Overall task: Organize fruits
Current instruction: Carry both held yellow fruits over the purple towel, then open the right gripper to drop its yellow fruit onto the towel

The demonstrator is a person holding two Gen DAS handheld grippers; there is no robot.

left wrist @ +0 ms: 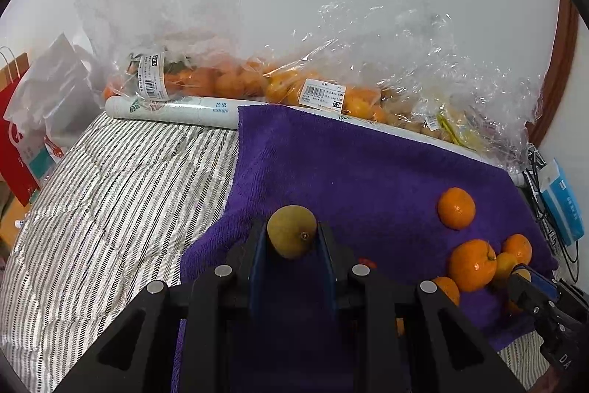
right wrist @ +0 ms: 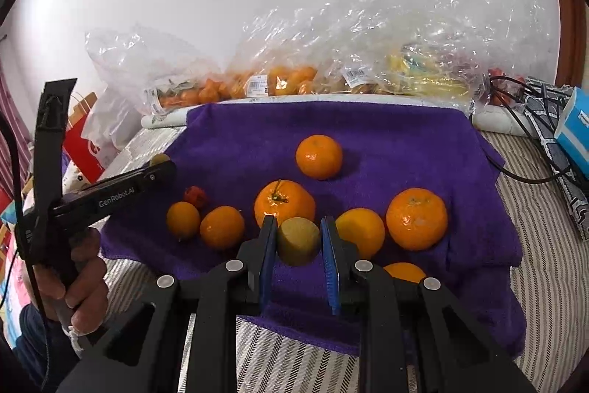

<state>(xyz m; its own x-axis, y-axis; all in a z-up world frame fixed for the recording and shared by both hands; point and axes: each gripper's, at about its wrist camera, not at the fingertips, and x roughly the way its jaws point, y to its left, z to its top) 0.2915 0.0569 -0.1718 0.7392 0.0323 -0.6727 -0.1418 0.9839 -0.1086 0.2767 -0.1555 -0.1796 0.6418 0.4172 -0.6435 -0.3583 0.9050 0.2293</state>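
Left gripper (left wrist: 292, 238): jaws clamped on a green-brown fruit (left wrist: 292, 231), both blue pads touching its sides. The fruit is held over the left part of the purple towel (left wrist: 331, 153), well apart from the orange cluster.

Right gripper (right wrist: 298, 238): jaws apart, straddling a second green-brown fruit (right wrist: 297, 240). Left pad looks in contact; a narrow gap shows at the right pad. Not yet gripped, in my judgement.

This fruit lies dead ahead between the fingers, its rounded body filling most of the gap. The right gripper is clearly the nearer one. Closing should suffice; no reach needed.

Crowding: stemmed orange (right wrist: 284, 203) sits just behind the fruit, a yellow-orange one (right wrist: 362, 231) just right of the right finger. Risk of nudging either.

Further out: lone orange (right wrist: 318, 156) mid-towel. Small red fruit (right wrist: 195, 196) at left.

Far edge: clear plastic bags (right wrist: 368, 43) of fruit against the wall. Towel lies on a striped bed cover (left wrist: 110, 190).
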